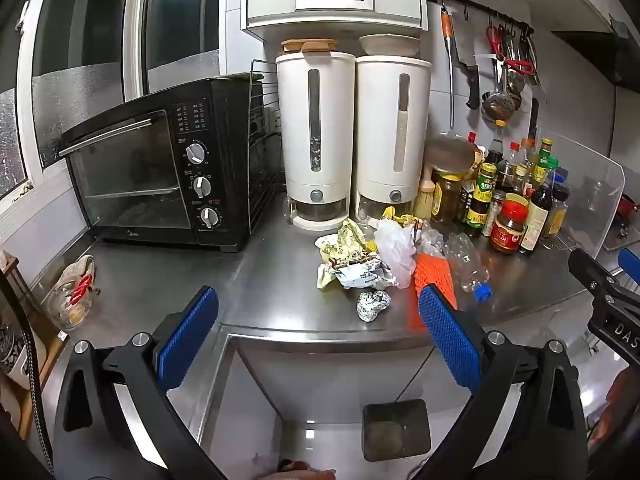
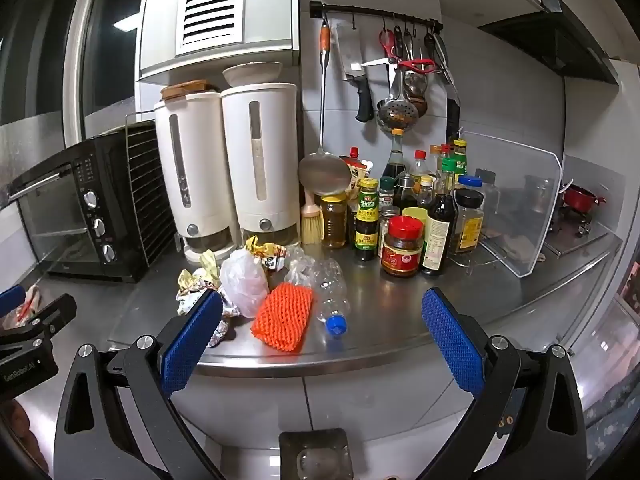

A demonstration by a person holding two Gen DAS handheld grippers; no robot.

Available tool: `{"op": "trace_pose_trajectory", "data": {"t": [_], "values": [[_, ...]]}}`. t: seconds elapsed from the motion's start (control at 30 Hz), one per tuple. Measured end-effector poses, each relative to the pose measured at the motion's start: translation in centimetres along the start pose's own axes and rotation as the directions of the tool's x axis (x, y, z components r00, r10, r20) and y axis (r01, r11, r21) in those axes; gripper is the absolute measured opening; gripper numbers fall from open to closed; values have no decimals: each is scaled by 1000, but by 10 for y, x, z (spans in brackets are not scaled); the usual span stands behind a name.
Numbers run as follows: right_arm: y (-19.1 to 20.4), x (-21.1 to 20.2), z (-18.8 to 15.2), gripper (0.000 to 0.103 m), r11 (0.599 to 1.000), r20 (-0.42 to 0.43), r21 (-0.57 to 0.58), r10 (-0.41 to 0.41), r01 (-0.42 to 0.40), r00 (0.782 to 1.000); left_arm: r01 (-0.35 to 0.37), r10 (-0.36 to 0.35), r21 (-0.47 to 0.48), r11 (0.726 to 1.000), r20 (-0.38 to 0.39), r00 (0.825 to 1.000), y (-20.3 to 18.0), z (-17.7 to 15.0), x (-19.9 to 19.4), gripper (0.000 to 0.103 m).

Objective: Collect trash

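Note:
A pile of trash lies on the steel counter (image 1: pixel 280 280): crumpled wrappers (image 1: pixel 352 256), a white plastic bag (image 1: pixel 396 248), an orange foam net (image 1: pixel 434 276), a crushed clear bottle with a blue cap (image 1: pixel 470 268) and a foil ball (image 1: pixel 372 305). From the right wrist I see the same net (image 2: pixel 284 316), bottle (image 2: pixel 330 296), bag (image 2: pixel 242 280) and wrappers (image 2: pixel 196 284). My left gripper (image 1: pixel 320 336) hangs open in front of the counter edge, below the foil ball, holding nothing. My right gripper (image 2: pixel 320 340) is open too, short of the net and bottle. A dark bin (image 1: pixel 396 430) stands on the floor below.
A black toaster oven (image 1: pixel 160 176) sits at the left, two white dispensers (image 1: pixel 352 136) at the back, and several sauce bottles and jars (image 2: pixel 416 220) at the right. Utensils hang on a wall rail (image 2: pixel 392 64). A clear splash guard (image 2: pixel 516 208) screens the stove.

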State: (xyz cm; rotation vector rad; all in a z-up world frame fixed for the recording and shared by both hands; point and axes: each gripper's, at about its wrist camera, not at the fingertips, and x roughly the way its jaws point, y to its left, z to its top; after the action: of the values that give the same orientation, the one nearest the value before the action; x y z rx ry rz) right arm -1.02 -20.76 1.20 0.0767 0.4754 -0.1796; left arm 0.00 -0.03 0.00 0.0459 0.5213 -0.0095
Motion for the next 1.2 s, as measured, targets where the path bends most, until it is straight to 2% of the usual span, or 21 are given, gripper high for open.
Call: {"op": "trace_pose_trajectory", "data": {"t": [1.2], "values": [[0, -3, -1, 101, 1000, 11, 11, 2, -2, 1000, 26, -26, -16, 1000, 18, 1000, 4, 6, -10, 95]]}}
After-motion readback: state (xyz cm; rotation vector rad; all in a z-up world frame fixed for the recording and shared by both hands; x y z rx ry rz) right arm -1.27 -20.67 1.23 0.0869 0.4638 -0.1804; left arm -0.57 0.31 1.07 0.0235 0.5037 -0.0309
